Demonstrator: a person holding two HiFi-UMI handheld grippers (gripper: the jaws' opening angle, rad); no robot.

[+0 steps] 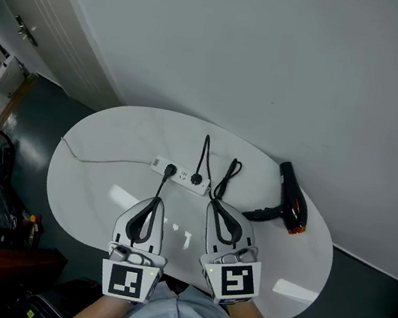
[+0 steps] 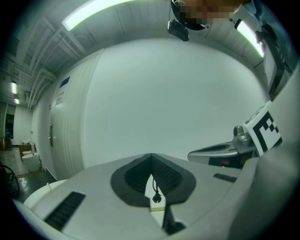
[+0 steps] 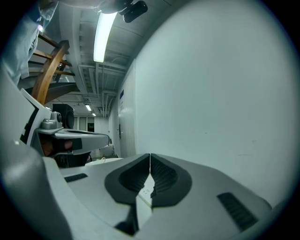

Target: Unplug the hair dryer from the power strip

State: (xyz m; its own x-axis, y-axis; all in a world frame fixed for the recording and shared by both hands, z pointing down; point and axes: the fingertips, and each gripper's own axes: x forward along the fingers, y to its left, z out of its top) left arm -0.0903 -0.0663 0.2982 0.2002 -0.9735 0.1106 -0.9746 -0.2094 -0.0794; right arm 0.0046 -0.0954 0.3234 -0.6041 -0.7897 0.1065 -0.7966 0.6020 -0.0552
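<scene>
- Nearest: left gripper (image 1: 155, 201), right gripper (image 1: 215, 206) side by side over near half of oval table (image 1: 87, 188); both jaw pairs together, nothing held.
- Just beyond the tips: white power strip (image 1: 180, 181), two black plugs seated: left plug (image 1: 169, 170), right plug (image 1: 197, 180).
- Farther right: hair dryer (image 1: 292, 203) lying flat, looped cord (image 1: 227, 171) toward strip.
- Can't tell which plug is dryer's; trace cord.
- Likely best: open jaws, pin strip with one gripper, pull plug body straight out, not cord.

1. The power strip (image 1: 179, 175) lies mid-worktop (image 1: 97, 175), with two plugs (image 1: 169, 170) in it.
2. The hair dryer (image 1: 292, 201) lies to the strip's right, near the worktop's edge.
3. The left claw (image 1: 155, 202) and right claw (image 1: 215, 204) sit side by side, just before the strip.
</scene>
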